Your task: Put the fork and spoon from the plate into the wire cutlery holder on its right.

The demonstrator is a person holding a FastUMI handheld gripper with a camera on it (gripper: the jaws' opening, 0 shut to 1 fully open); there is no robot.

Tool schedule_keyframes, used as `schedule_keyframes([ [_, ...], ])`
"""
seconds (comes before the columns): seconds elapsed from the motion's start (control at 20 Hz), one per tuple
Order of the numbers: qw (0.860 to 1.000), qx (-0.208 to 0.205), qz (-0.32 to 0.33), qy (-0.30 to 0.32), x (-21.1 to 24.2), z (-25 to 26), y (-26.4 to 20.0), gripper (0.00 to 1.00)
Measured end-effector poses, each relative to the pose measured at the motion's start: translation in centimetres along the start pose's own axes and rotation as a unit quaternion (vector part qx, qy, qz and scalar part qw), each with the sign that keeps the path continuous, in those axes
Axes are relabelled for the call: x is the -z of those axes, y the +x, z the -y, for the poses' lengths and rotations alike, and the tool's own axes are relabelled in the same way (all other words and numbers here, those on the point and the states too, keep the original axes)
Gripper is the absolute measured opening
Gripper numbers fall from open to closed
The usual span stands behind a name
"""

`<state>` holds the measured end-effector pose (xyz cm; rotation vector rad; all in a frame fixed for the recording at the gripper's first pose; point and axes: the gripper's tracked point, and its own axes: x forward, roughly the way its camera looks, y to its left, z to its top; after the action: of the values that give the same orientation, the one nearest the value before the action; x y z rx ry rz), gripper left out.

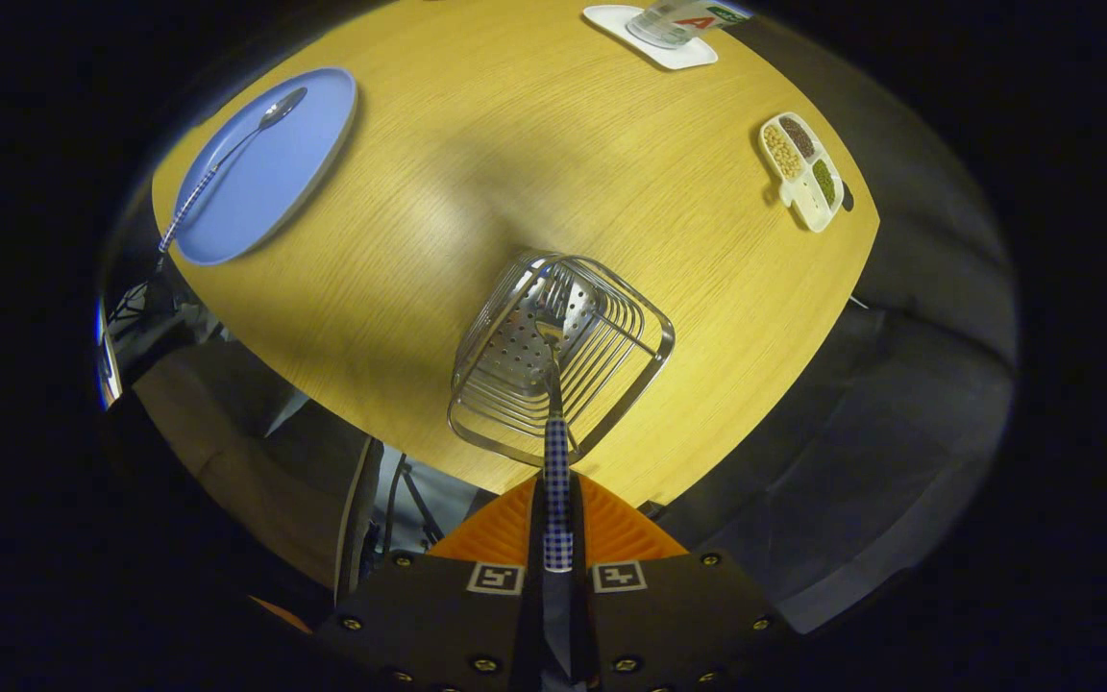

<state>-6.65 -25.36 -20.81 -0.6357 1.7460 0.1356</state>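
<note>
My gripper is shut on the checked handle of the fork, both fingers pressing on it. The fork points straight ahead and down, its metal head inside the wire cutlery holder, over the perforated bottom. The holder stands on the wooden table just ahead of the fingers. Far beyond and to the left lies the blue plate, with the spoon resting across it, its checked handle sticking past the plate's near rim.
A small divided dish with beans and grains sits beyond the holder to the right. A white coaster with a clear glass on it stands at the far side. The table's near edge runs just under the holder.
</note>
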Motion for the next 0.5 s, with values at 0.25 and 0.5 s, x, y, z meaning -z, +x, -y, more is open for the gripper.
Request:
schedule_keyframes([
  [0.25,0.997,0.031,0.061,0.021,-0.9,0.5,-1.5,0.76],
  [0.5,0.986,0.057,0.128,0.086,-1.4,-0.8,-4.4,0.95],
])
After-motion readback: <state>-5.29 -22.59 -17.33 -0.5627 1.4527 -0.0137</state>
